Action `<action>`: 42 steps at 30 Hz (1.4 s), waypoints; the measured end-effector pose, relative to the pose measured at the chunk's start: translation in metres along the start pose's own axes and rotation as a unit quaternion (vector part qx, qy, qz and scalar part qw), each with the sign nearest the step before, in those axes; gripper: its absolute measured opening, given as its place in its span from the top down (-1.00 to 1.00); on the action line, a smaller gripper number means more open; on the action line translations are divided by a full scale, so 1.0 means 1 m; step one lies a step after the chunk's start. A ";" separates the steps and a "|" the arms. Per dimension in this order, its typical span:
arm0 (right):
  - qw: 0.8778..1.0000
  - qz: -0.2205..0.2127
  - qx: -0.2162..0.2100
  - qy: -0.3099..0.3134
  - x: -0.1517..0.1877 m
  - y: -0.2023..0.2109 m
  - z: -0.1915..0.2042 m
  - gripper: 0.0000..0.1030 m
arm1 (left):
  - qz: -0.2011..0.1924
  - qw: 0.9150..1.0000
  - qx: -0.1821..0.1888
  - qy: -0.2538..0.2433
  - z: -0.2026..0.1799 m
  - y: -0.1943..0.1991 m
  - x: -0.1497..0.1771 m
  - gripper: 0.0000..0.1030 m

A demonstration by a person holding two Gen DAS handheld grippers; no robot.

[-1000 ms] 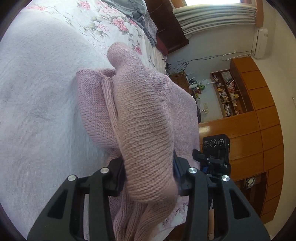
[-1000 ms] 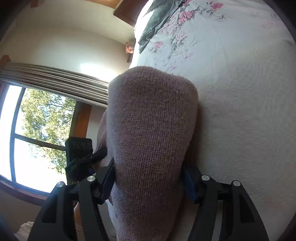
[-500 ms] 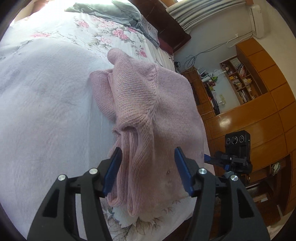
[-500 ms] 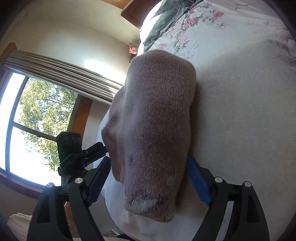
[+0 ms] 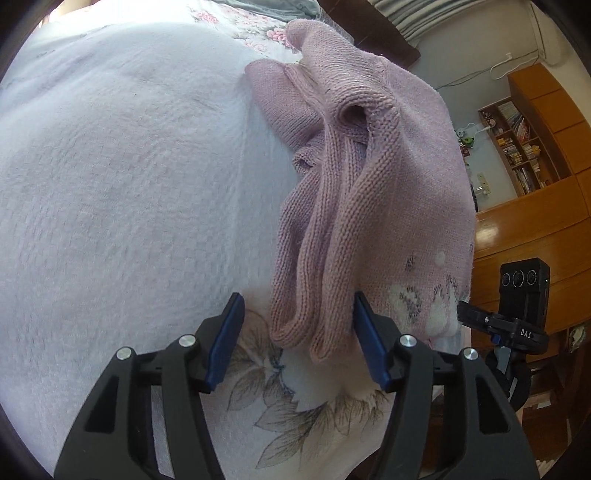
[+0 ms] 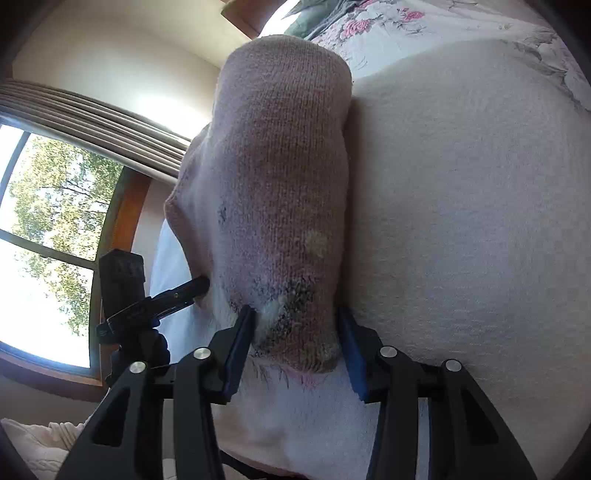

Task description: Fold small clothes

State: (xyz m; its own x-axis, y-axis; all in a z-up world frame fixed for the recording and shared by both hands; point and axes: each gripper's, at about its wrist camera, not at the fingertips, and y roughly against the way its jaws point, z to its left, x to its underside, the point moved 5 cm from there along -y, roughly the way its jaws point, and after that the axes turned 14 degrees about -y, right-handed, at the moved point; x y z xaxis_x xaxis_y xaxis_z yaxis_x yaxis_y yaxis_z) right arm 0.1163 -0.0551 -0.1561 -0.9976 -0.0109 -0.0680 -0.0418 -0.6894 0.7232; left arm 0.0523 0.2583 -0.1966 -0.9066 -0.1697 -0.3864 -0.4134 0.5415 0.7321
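Observation:
A pink knitted sweater point(image 5: 399, 192) lies folded on the white blanket point(image 5: 122, 192) of the bed, its sleeve bunched in long pleats. My left gripper point(image 5: 297, 332) is open, its blue pads either side of the pleated near edge, with a gap on the left side. In the right wrist view the same sweater point(image 6: 284, 166) lies lengthwise ahead, and its patterned hem corner sits between the fingers of my right gripper point(image 6: 295, 332), which is open and not pinching the knit. The right gripper point(image 5: 517, 295) also shows at the sweater's far corner.
The floral sheet point(image 5: 295, 398) runs to the bed's near edge under my left gripper. Grey bedding point(image 6: 317, 18) lies at the head of the bed. A wooden cabinet and bookshelf point(image 5: 524, 155) stand beyond the bed. A window with curtains point(image 6: 55, 221) is to the left.
Both grippers were shut on a raised fold of the sweater. They let it go onto the blanket and drew back towards the near edge.

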 end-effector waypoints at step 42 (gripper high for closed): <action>0.928 -0.212 0.278 0.126 0.087 0.084 0.116 -0.92 | -0.051 0.974 -0.210 -0.073 -0.117 0.141 0.047 -0.63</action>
State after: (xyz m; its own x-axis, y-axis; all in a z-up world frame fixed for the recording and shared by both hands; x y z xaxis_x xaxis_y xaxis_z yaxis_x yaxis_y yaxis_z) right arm 0.0194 -0.0298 -0.0216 -0.8431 -0.0407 -0.5362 -0.5201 -0.1912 0.8324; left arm -0.0586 0.2302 -0.0464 -0.8496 -0.0703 -0.5227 -0.5273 0.1381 0.8384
